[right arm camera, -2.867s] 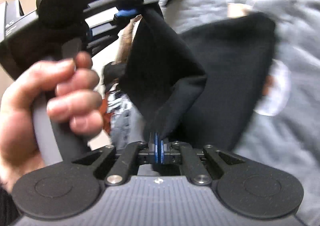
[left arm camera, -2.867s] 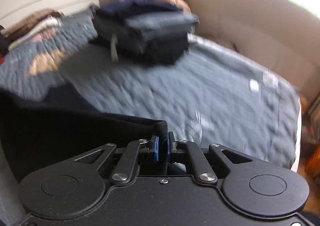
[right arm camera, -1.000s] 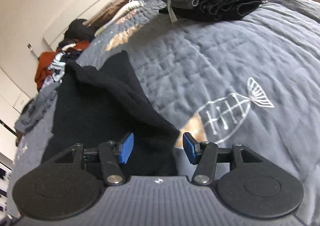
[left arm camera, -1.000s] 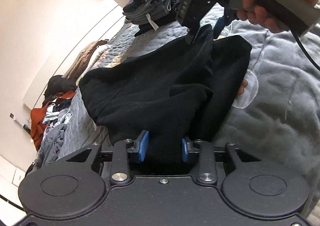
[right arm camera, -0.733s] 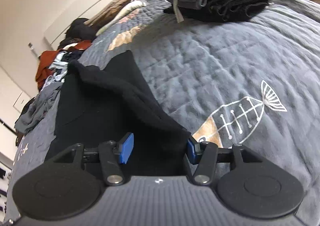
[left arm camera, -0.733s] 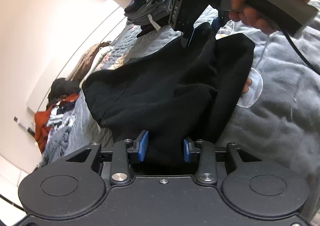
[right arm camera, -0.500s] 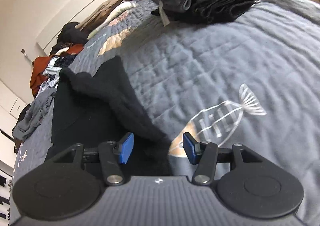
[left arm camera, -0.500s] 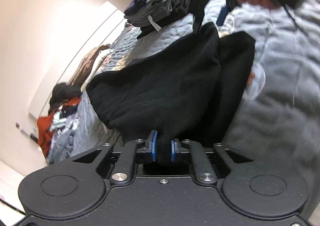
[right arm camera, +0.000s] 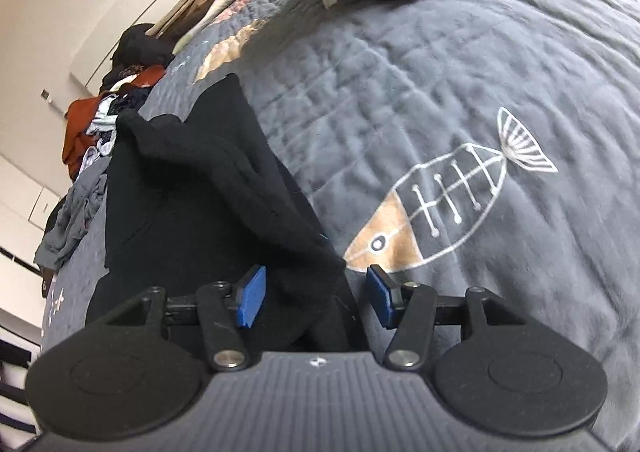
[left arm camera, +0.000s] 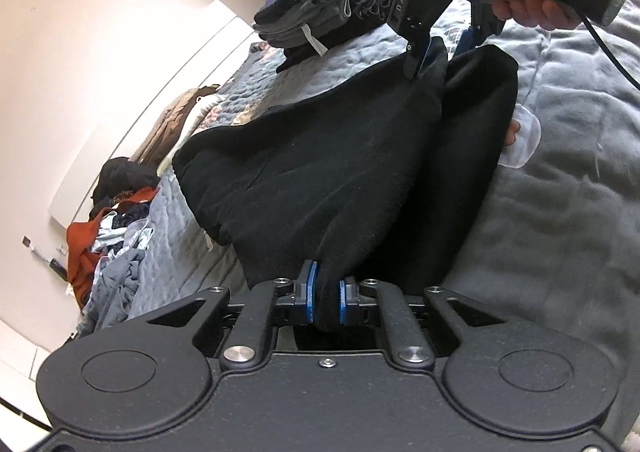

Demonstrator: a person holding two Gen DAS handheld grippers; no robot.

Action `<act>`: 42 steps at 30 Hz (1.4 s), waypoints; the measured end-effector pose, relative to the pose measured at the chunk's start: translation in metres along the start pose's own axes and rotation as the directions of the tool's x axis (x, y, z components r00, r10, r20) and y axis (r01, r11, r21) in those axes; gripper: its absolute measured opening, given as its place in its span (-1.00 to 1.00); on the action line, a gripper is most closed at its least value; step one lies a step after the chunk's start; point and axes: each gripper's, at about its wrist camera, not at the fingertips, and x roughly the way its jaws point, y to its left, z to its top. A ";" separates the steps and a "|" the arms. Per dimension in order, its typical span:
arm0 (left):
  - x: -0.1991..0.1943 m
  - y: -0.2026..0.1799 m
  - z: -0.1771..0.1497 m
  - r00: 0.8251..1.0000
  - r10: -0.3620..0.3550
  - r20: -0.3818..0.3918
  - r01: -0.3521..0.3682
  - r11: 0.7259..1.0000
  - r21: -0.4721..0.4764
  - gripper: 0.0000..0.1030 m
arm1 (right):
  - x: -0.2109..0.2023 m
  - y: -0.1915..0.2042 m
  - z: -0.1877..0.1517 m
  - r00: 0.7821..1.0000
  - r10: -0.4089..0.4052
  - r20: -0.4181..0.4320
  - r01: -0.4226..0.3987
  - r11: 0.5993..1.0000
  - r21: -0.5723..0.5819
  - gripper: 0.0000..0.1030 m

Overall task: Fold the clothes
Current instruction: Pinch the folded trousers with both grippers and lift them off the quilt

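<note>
Since 1 second ago, when both pairs of tongs stood apart around the cloth, our left tongs (left arm camera: 325, 302) have come together and now pinch a bunched edge of the black garment (left arm camera: 340, 171), while our right tongs (right arm camera: 314, 296) remain apart with a fold of that garment (right arm camera: 224, 187) lying between the pads, unpinched. We judge that 1 end of the fold is secured and the other awaits a grip before the cloth can be carried over. The garment lies partly doubled on the grey quilted bedspread (right arm camera: 460, 83). Beyond it sits the stack of folded clothes (left arm camera: 336, 7), near the far end, and a heap of unfolded clothes (left arm camera: 108, 244) crowds the bed's left edge. Open quilt lies to the right, by the fish print (right arm camera: 444, 195), with room for moving there.
</note>
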 end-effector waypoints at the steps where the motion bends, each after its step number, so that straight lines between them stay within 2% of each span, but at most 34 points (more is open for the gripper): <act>1: 0.000 0.001 0.000 1.000 -0.005 0.003 0.005 1.000 -0.015 -0.78 | 0.001 -0.002 0.000 1.000 0.005 0.005 -0.005 1.000 0.006 0.07; 6: 0.001 0.009 -0.004 0.999 -0.025 0.025 0.028 0.993 -0.111 -0.77 | 0.000 -0.002 -0.001 0.998 0.044 0.046 -0.046 0.998 0.040 0.06; 10: 0.002 0.007 -0.007 0.999 -0.021 0.031 0.025 0.992 -0.120 -0.76 | -0.006 0.009 0.000 0.995 0.077 0.069 -0.078 0.997 0.009 -0.08; 12: 0.002 0.007 -0.006 0.999 -0.023 0.032 0.027 0.991 -0.130 -0.76 | -0.009 0.015 0.000 0.993 0.089 0.075 -0.088 0.996 -0.018 -0.52; 14: 0.002 0.008 -0.006 0.999 -0.025 0.033 0.030 0.990 -0.140 -0.75 | -0.012 0.021 0.000 0.992 0.096 0.079 -0.093 0.995 -0.042 -0.69; 16: 0.003 0.009 -0.007 0.999 -0.027 0.033 0.031 0.989 -0.144 -0.73 | -0.011 0.022 -0.001 0.993 0.091 0.074 -0.086 0.995 -0.057 -0.69; 18: 0.003 0.009 -0.007 0.999 -0.027 0.034 0.032 0.989 -0.145 -0.72 | -0.010 0.024 -0.002 0.994 0.085 0.070 -0.080 0.994 -0.073 -0.59; 22: 0.003 0.010 -0.008 0.999 -0.030 0.035 0.035 0.988 -0.149 -0.72 | -0.008 0.028 -0.003 0.996 0.074 0.057 -0.068 0.992 -0.105 -0.59; 24: 0.003 0.011 -0.008 0.999 -0.032 0.035 0.037 0.988 -0.152 -0.72 | -0.009 0.030 -0.004 0.995 0.077 0.066 -0.069 0.991 -0.116 -0.78; 28: 0.003 0.013 -0.007 0.999 -0.038 0.035 0.043 0.987 -0.156 -0.72 | -0.022 0.030 0.001 0.985 0.146 0.090 -0.143 0.989 -0.037 -0.84; 32: 0.002 0.015 -0.007 0.999 -0.036 0.035 0.040 0.993 -0.107 -0.75 | -0.048 0.028 0.007 0.951 0.278 0.133 -0.288 0.955 0.065 -0.86; 34: 0.003 0.018 -0.008 0.999 -0.041 0.031 0.043 0.997 -0.057 -0.76 | -0.061 0.025 0.005 0.938 0.315 0.143 -0.331 0.938 0.102 -0.86; 37: 0.003 0.027 -0.012 0.998 -0.055 0.021 0.056 0.998 -0.032 -0.76 | -0.076 0.018 -0.005 0.935 0.321 0.149 -0.342 0.929 0.141 -0.87; 39: 0.001 0.030 -0.014 0.999 -0.040 0.025 0.040 0.999 -0.006 -0.76 | -0.086 0.014 -0.011 0.933 0.325 0.153 -0.349 0.922 0.166 -0.88; 42: -0.003 0.033 -0.017 0.998 -0.048 0.026 0.048 0.999 0.025 -0.76 | -0.087 0.006 -0.021 0.950 0.281 0.140 -0.303 0.936 0.180 -0.88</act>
